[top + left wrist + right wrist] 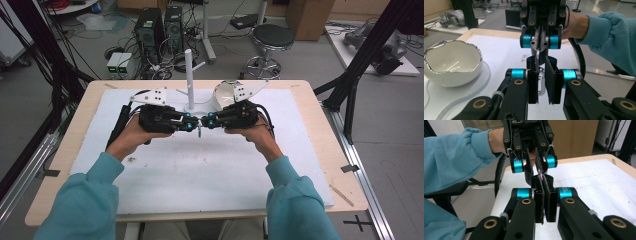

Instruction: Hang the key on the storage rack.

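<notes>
Over the middle of the white foam board (pixel 200 170), my two grippers meet tip to tip. The right gripper (pixel 206 121) (pixel 543 178) is shut on one thin end of a small metal piece (pixel 538 53) (pixel 199 131). From there the piece runs across into my left gripper (pixel 192 125) (pixel 541 63). Its wider shiny part sits between the left pads (pixel 532 85), which stand close around it and appear to press on it. In the right gripper view the left gripper (pixel 534 163) faces me with a narrow gap between its jaws.
A white bowl with a silver rim (pixel 223 94) (pixel 451 65) stands just behind the grippers. Beside it, a white post with pegs (pixel 189 75) rises from a round base. The wooden table edge (pixel 60 165) frames the board. Stool, computers and cables lie beyond.
</notes>
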`<state>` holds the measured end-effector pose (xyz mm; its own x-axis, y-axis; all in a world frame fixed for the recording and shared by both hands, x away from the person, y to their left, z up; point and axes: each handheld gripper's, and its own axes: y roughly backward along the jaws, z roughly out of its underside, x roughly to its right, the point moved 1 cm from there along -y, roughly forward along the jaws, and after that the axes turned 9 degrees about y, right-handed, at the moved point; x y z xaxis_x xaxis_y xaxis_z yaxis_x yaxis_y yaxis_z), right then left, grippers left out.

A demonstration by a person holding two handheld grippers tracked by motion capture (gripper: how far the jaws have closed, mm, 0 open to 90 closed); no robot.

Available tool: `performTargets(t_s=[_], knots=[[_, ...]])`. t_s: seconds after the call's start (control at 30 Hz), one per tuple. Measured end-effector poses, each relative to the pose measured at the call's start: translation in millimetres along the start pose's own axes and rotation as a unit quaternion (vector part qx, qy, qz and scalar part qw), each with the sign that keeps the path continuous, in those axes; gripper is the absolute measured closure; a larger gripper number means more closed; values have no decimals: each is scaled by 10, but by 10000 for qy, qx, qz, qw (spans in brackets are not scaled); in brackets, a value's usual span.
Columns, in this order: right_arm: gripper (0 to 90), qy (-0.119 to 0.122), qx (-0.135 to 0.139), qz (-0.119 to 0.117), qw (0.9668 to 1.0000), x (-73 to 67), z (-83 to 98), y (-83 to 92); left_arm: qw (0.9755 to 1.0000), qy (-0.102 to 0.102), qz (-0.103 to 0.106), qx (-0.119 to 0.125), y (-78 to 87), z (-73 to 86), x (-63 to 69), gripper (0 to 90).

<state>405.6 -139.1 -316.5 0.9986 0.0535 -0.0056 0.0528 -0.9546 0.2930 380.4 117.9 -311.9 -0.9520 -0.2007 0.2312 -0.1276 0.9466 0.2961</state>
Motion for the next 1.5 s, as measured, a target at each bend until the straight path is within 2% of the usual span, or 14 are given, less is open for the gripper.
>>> performTargets(t_s=[0.17, 0.37, 0.8, 1.03, 1.07, 1.13, 1.2, 1.23, 1.3, 1.33, 1.37, 1.4, 1.47, 1.5], knots=[[888, 0, -4, -4, 10000, 1, 2, -8, 10000, 5, -64, -9, 4, -1, -8, 855], [888, 23, -18, -23, 10000, 10, 5, -11, 10000, 49, -74, -33, -5, -4, -7, 861], [888, 27, -12, -42, 10000, 10, 9, -14, 9992, 371, -73, -129, -3, -27, 4, 881], [867, -4, 20, -52, 10000, 9, 9, -6, 9994, 297, -90, -133, -1, -40, 19, 884], [831, -33, 32, -23, 10000, 9, 10, -3, 9995, 273, -118, -123, -3, -41, 23, 885], [667, -142, 153, 52, 9998, 13, 11, 0, 9994, 290, -161, -117, 1, -44, 18, 885], [527, -149, 176, 174, 9996, 17, 11, 17, 9993, 279, -224, -78, 11, -46, 12, 885], [401, -128, 182, 283, 9994, 13, 13, 28, 9994, 251, -221, -103, 22, -50, 8, 885], [160, -68, 185, 877, 9959, -6, 24, 68, 9993, 273, -267, -50, 38, -57, 1, 885], [79, -158, 187, 1054, 9941, -5, 35, 95, 9993, 248, -290, -48, 50, -63, -9, 885], [19, -186, 157, 1222, 9922, -1, 50, 135, 9991, 256, -326, -29, 62, -72, -18, 885], [6, -198, 117, 1416, 9897, -4, 68, 178, 9992, 278, -293, -9, 75, -79, -30, 885], [6, -179, 55, 1652, 9861, -16, 116, 288, 9990, 261, -368, -16, 105, -101, -56, 885], [6, -167, -13, 1814, 9833, -31, 141, 343, 9990, 263, -368, -21, 121, -112, -75, 885]])
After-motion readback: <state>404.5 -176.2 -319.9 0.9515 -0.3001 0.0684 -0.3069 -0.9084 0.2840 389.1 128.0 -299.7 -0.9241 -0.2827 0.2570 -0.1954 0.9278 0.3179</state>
